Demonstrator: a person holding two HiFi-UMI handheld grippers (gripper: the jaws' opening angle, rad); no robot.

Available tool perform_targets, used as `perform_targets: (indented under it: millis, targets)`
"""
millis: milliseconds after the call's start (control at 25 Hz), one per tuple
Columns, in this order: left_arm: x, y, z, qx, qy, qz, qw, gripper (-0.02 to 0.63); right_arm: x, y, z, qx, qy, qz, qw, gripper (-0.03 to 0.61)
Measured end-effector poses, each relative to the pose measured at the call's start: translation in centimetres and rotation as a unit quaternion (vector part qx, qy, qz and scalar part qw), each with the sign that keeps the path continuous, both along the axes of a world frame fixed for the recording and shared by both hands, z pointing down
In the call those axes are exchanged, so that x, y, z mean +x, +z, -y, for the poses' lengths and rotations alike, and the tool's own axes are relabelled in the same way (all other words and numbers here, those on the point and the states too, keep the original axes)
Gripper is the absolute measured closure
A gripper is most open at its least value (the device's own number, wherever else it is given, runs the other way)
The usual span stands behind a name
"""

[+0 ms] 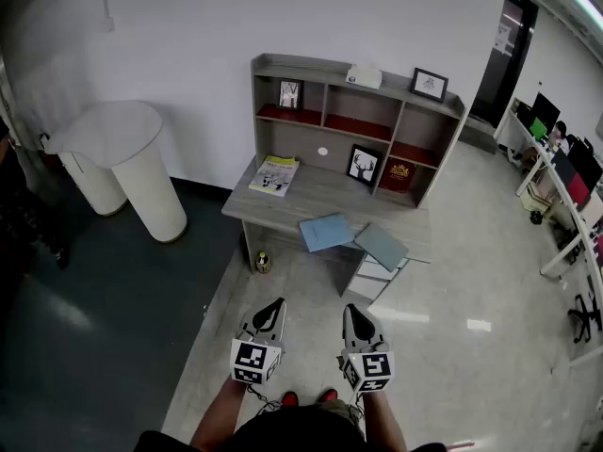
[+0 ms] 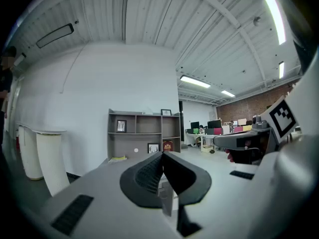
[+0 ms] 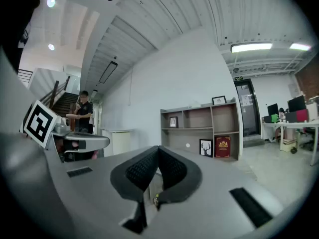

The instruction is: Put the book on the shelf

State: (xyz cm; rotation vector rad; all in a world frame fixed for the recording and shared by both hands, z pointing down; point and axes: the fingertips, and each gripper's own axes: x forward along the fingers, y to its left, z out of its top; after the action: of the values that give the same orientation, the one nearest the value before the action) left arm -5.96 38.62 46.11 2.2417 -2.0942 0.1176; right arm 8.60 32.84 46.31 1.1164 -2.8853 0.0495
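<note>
- Head view: the shelf [image 1: 356, 121] stands on the back of a grey desk [image 1: 311, 194] against a white wall.
  - Its upper left compartment holds a small framed picture [image 1: 290, 93].
  - The lower middle section holds a deer picture [image 1: 364, 165], and the lower right compartment holds a red plaque [image 1: 399, 171].
  - A tissue box [image 1: 364, 75] and a second framed picture [image 1: 429, 85] sit on the top board.
  - The blue book [image 1: 326, 232] lies flat at the desk's front edge, outside the shelf. A grey book [image 1: 381, 246] lies just beside it, and a yellow magazine [image 1: 274, 175] lies at the desk's left end.
  - The left gripper [image 1: 276, 305] and right gripper [image 1: 350, 311] are held well short of the desk.
- Left gripper view: the jaws are pressed together, with nothing between them. They point toward the shelf in the distance.
- Right gripper view: the jaws are pressed together and empty. The shelf is ahead, with the deer picture and red plaque in its lower compartments.
</note>
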Motion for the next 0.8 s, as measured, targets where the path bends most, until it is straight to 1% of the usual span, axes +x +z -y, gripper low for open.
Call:
perform_targets:
  millis: [200,320,400,640,800]
  targets:
    - [-0.1,-0.2,0.1,0.003,-0.001,-0.001,1.0,0.607,0.0,-0.5,0.1,-0.013,0.005,0.013,1.0,0.549]
    - [-0.4,-0.2,-0.1,0.002,-0.001,-0.003,1.0,0.607,-0.1,-0.5,0.2,-0.013,0.007,0.024,1.0,0.549]
    - [-0.9,-0.1,-0.2,0.001,-0.002,-0.004,1.0,0.607,-0.6,-0.6,0.1,-0.012,0.004,0.023,1.0,0.549]
    - [-2.9,0.3,0.1,0.001,-0.016,-0.005,0.9999,0.607,-3.3,0.3,0.7,-0.024,-0.016,0.019,0.999,0.549]
    - [-5.0,0.8,1.6,-0.003,-0.03,-0.006,0.9995,0.607,-5.8,1.3,2.3,-0.029,-0.033,0.018,0.999,0.549]
